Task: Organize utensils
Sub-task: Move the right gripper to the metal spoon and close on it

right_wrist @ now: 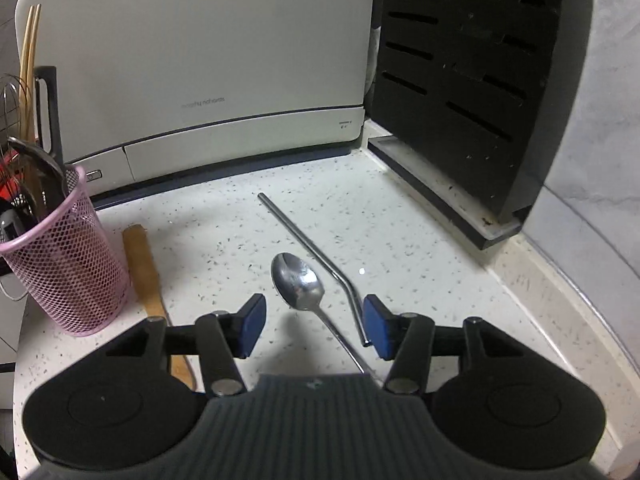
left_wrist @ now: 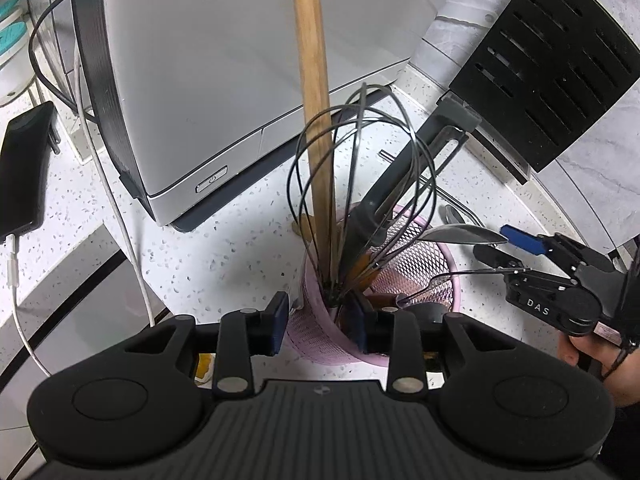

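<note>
Right gripper (right_wrist: 314,326), jaws spread, nothing pinched; a shiny steel spoon (right_wrist: 299,282) lies on the speckled white counter (right_wrist: 420,248) between its blue pads (right_wrist: 254,326); a bent metal straw (right_wrist: 308,248) touches the right pad; left gripper (left_wrist: 320,322), pads astride the near wall of a pink mesh utensil holder (left_wrist: 424,268), farther left of the spoon, holding a wire whisk (left_wrist: 360,184).

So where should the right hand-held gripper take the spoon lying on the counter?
On the thin handle, just behind the bowl, coming down from above. The spoon lies flat between the right hand-held gripper's open jaws, handle towards the camera.
</note>
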The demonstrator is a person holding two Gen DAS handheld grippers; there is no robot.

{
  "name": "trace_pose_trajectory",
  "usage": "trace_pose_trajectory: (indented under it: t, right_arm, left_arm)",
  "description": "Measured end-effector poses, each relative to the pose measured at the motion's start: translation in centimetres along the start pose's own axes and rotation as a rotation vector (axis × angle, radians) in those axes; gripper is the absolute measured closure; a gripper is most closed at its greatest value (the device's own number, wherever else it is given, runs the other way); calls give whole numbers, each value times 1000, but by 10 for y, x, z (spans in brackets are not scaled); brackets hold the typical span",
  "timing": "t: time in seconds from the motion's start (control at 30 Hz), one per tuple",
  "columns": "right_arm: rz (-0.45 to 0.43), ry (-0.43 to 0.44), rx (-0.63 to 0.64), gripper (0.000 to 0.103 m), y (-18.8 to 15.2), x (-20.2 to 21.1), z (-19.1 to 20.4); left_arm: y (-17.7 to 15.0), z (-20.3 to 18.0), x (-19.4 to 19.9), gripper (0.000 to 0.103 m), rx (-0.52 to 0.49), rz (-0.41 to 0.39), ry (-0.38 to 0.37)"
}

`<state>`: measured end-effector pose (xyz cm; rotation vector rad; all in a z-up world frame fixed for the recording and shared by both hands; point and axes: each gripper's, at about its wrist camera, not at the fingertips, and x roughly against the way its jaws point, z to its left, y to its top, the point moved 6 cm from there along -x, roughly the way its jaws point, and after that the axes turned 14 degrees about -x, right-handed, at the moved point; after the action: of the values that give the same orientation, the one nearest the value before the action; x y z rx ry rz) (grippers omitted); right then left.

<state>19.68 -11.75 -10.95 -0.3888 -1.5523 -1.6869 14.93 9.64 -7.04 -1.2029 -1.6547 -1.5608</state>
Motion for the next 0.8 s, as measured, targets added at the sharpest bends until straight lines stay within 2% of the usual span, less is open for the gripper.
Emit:
trace_pose_trajectory:
  t: [0.13, 0.27, 0.5, 0.6, 0.67, 0.8]
  right_arm:
    - [13, 51, 14, 56, -1, -9, 5]
    - [9, 43, 68, 59, -1, -15, 15]
    - [28, 47, 16, 60, 6, -36, 15]
    - [26, 32, 31, 60, 7, -43, 16]
    - [26, 24, 31, 70, 9, -45, 15]
    - [42, 22, 19, 71, 12, -46, 14]
  left_arm:
    - [0, -1, 1, 64, -3, 2, 2]
    - [0, -3, 1, 65, -5, 3, 7]
    - [0, -3, 1, 64, -1, 4, 1]
    - [0, -3, 1, 64, -1, 4, 0]
    - [0, -3, 1, 64, -1, 4, -1]
    - [0, -1, 1, 64, 2, 3, -4]
